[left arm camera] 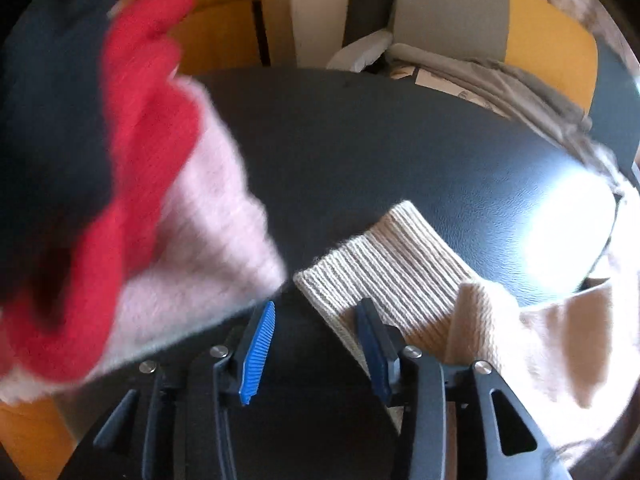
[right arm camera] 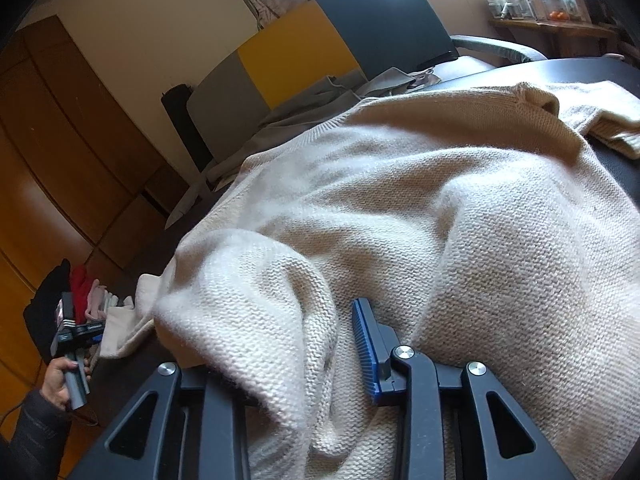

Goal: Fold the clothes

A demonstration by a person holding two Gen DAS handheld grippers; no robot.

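1. The left gripper [left arm camera: 316, 350] hangs over a dark surface [left arm camera: 360, 152], its blue-padded jaws apart with nothing between them.
2. A beige sweater's ribbed cuff [left arm camera: 384, 264] lies just beyond the jaws.
3. Blurred red, pink and dark clothes [left arm camera: 132, 184] fill the left.

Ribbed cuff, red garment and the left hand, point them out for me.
Ribbed cuff [left arm camera: 384, 264]: left wrist view, middle of the ribbing.
Red garment [left arm camera: 136, 128]: left wrist view, middle of the blurred red knit.
Left hand [right arm camera: 60, 380]: right wrist view, fingers around the gripper handle.
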